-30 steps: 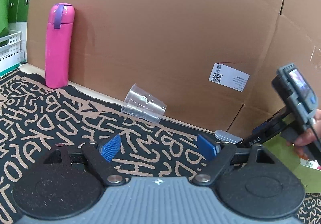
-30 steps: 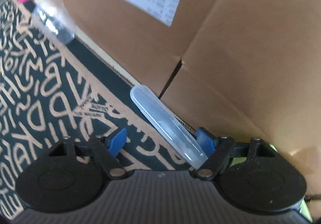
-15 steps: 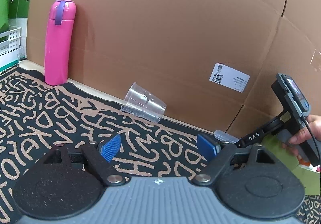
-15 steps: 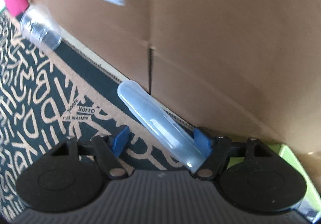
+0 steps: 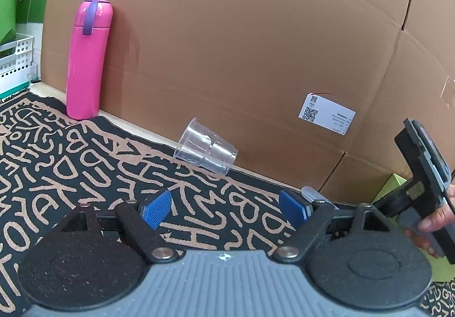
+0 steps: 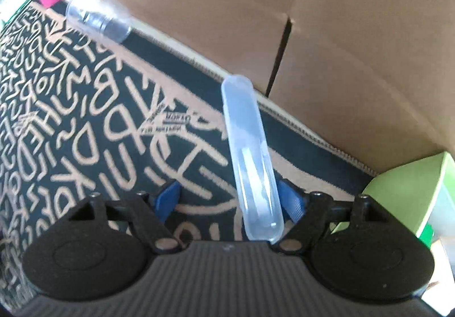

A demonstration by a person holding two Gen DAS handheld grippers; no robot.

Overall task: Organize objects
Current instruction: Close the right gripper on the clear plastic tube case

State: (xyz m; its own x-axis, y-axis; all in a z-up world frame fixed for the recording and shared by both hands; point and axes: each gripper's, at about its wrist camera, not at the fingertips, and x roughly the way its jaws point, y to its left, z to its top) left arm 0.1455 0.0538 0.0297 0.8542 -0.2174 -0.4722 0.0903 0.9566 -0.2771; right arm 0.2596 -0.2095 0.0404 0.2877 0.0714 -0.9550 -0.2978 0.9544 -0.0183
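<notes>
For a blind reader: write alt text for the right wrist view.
The open right gripper straddles a translucent plastic case lying on a black, tan-lettered mat. Behind are a cardboard wall and a tipped clear cup.

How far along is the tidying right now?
Nothing looks put away yet. In hand: the right gripper is over the translucent case, jaws open around its near end, not clamped. Left: the clear cup lies tipped on the mat; the pink bottle stands upright. The left gripper is open, empty.
</notes>
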